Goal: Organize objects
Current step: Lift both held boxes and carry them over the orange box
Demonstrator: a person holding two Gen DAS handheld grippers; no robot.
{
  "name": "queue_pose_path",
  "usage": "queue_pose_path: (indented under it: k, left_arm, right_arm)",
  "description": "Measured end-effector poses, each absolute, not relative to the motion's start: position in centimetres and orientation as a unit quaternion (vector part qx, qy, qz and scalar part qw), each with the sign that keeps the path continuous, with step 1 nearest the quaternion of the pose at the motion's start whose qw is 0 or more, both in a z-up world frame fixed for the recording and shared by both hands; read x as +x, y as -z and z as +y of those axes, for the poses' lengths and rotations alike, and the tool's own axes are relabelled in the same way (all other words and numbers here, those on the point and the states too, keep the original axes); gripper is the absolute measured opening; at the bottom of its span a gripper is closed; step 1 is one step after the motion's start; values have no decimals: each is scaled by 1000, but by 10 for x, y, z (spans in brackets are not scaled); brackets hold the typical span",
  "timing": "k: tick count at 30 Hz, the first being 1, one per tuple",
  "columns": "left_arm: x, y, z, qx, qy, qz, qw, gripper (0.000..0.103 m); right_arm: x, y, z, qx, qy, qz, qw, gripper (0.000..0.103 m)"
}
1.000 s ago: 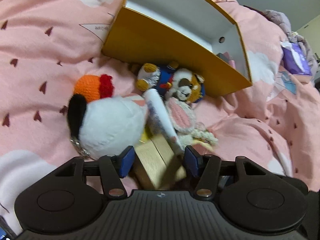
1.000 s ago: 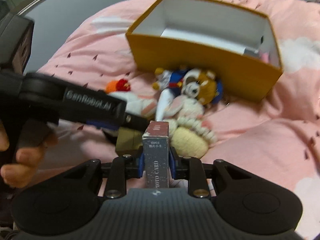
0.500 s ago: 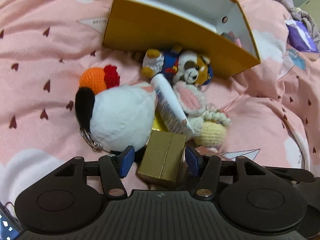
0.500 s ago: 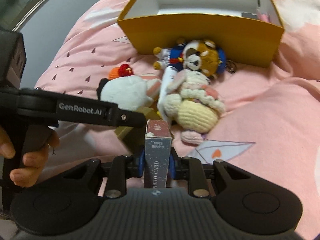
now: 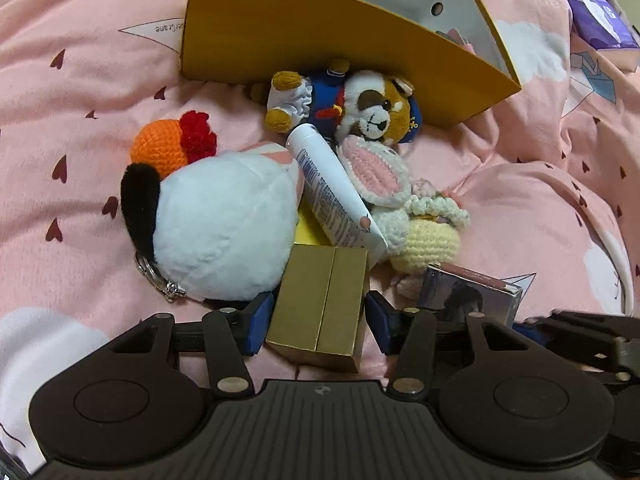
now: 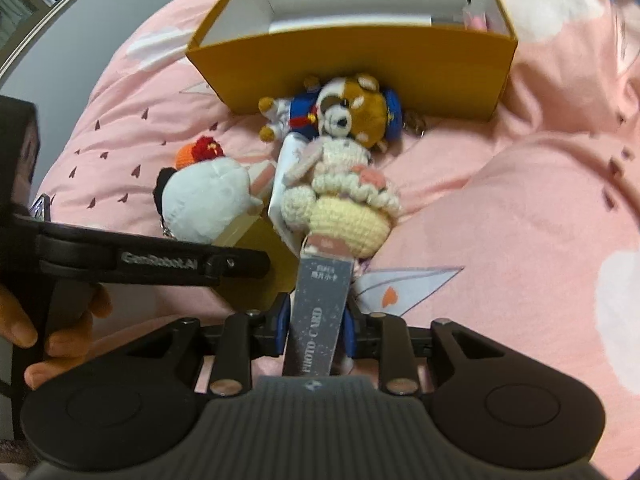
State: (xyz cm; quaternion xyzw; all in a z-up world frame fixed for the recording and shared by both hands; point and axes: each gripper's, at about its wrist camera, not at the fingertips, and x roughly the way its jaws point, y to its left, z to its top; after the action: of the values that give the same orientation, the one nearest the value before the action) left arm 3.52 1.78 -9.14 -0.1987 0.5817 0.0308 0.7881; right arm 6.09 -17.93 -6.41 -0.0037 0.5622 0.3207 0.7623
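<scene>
Gold box (image 5: 320,304) between left gripper (image 5: 316,322) fingers (image 5: 258,316), spread wide, a gap visible each side, not pinched. Lying on pink bed (image 5: 80,80), touching white plush (image 5: 216,224) and tube (image 5: 332,192). Photo card box (image 6: 320,312) clamped upright in right gripper (image 6: 318,328), just short of crochet bunny (image 6: 344,208). Beyond, bear plush (image 6: 344,116) against open yellow box (image 6: 360,60).

"PHOTO CARD" on the card box (image 6: 316,316); "GenRobot.AI" on the left gripper (image 6: 160,258).

toys (image 5: 224,216) before box (image 5: 312,36) | carton (image 5: 320,312) nearest — tube (image 5: 332,192) behind it, between toys
</scene>
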Motion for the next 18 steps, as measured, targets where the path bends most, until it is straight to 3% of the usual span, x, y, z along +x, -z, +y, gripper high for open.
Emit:
queue_pose_path:
  k: [18]
  left_arm:
    - [10, 85, 10, -179, -3, 569, 802, 53]
  right_arm:
    - [52, 59, -202, 46, -294, 561, 773, 30]
